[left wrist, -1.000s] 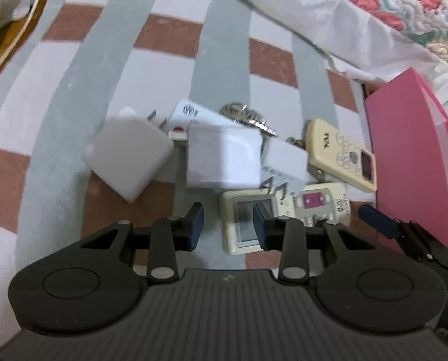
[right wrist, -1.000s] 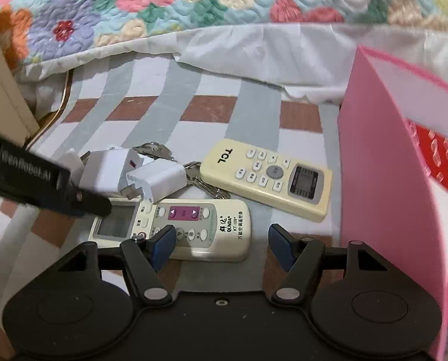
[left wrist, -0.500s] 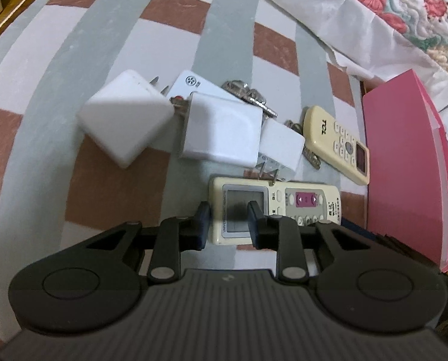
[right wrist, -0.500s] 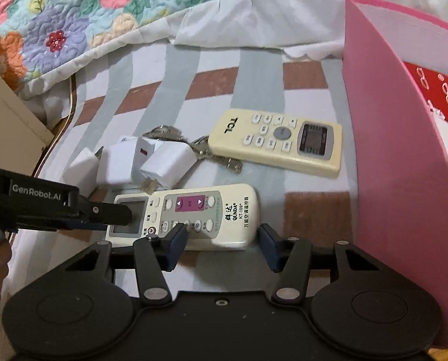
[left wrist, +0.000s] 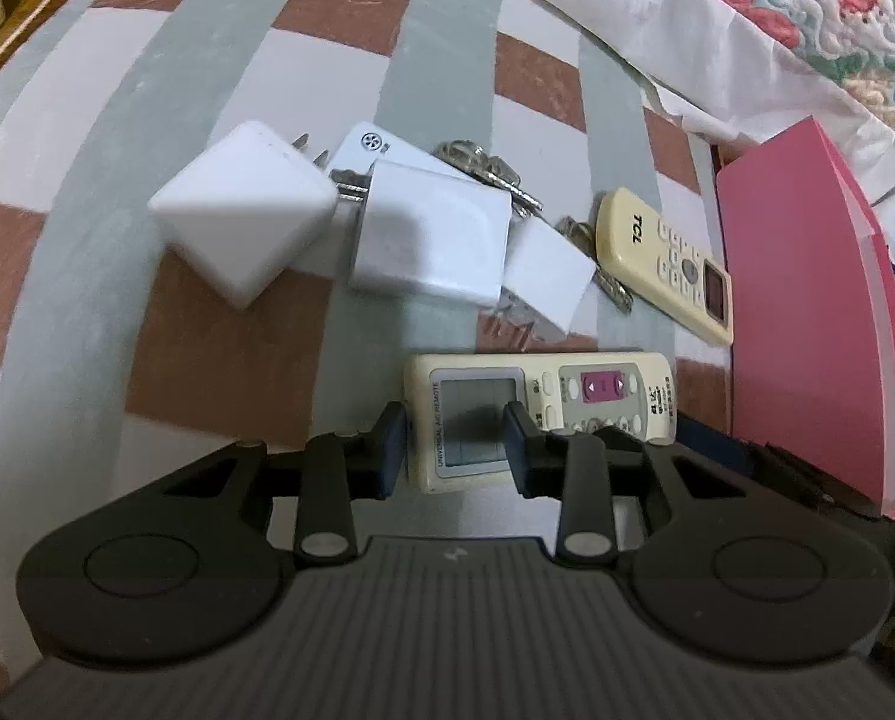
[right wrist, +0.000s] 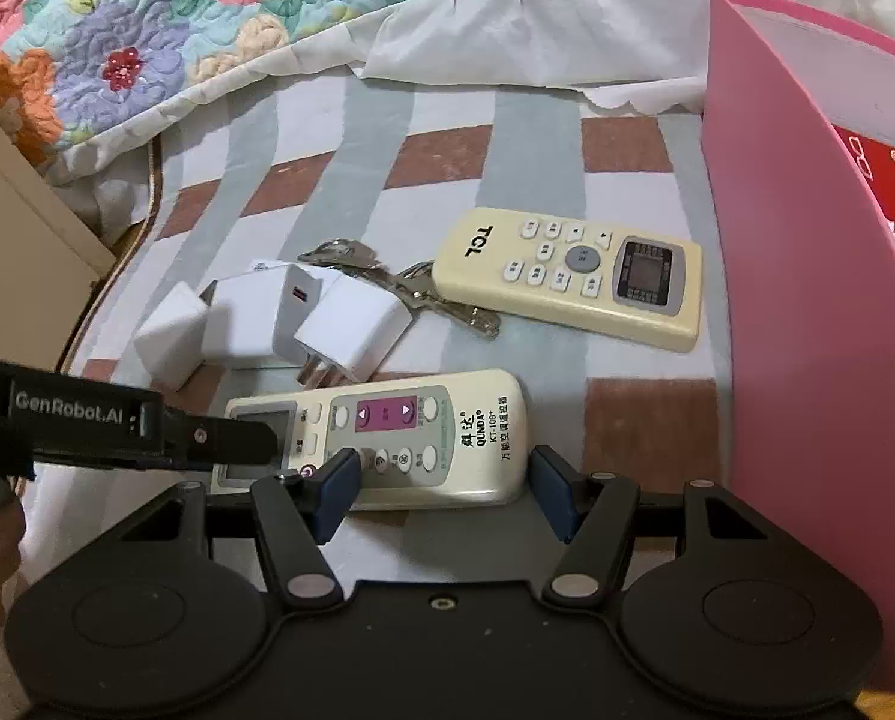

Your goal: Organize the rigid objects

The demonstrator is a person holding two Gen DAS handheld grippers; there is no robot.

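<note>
Largest, the checked bed cover (right wrist: pixel 435 138) in grey, white and brown, with a floral quilt (right wrist: pixel 147 18) bunched along its far side. Next, a pink box (right wrist: pixel 807 312) standing at the right; only the right wrist view sees into it, to a red patterned panel. Then two cream remotes: farther one marked "TCL" (right wrist: pixel 573 279), lying just beside the box; nearer one (right wrist: pixel 423 438) marked "QUNDA KT-109+" with Chinese characters in the right wrist view, "UNIVERSAL A/C REMOTE" down its screen end only in the left wrist view. Three white plug adapters (left wrist: pixel 351 228) clustered beyond the nearer remote, a bunch of keys (right wrist: pixel 387 285) tucked between them and the TCL remote.

Left gripper (left wrist: pixel 456 450) narrow and opening, jaws astride the screen end of the nearer remote, whether pressing it not clear. Right gripper (right wrist: pixel 441 489) moderately wide and opening, jaws over the other end, pads not seen pressing. "GenRobot.AI" readable on the left gripper's side, in the right wrist view alone
</note>
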